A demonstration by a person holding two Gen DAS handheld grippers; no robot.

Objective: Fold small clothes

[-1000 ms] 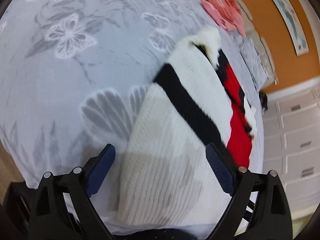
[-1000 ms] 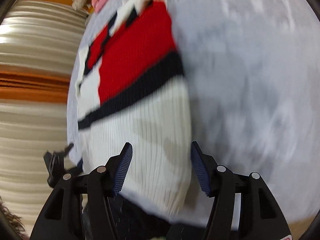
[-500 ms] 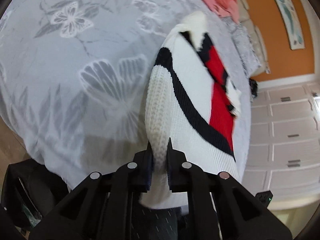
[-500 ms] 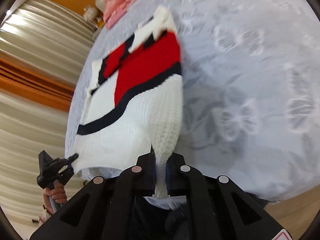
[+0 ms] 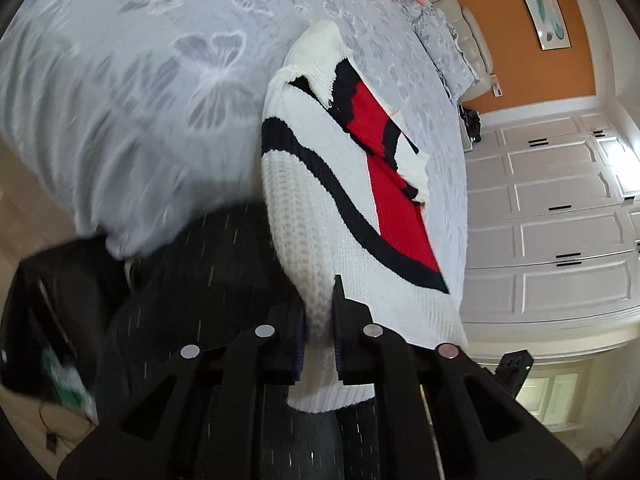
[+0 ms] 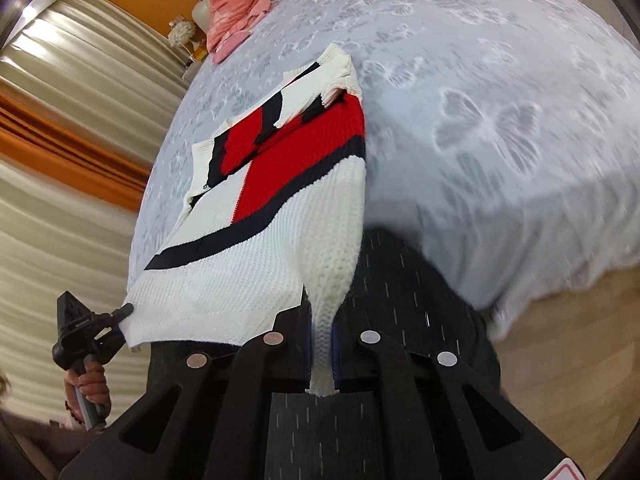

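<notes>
A small knit sweater (image 5: 320,184) in white, red and black stripes stretches from the bed toward me, its hem raised off the edge. My left gripper (image 5: 320,320) is shut on one bottom corner of the hem. My right gripper (image 6: 322,332) is shut on the other bottom corner of the sweater (image 6: 256,248). The right wrist view also shows the left gripper (image 6: 124,312) at the sweater's far corner, held by a hand (image 6: 90,384). The collar end and folded sleeves still lie on the bed.
The bed (image 5: 120,92) has a grey butterfly-print cover (image 6: 500,100). A pink garment (image 6: 240,4) lies near the pillows. White cupboards (image 5: 560,216) stand past the bed, curtains (image 6: 60,160) on the other side. My dark striped trousers (image 6: 408,288) show below the grippers.
Both grippers went from open around the hem to shut on it, then pulled up and back from the bed. The sweater's lower half now hangs stretched off the bed edge.
</notes>
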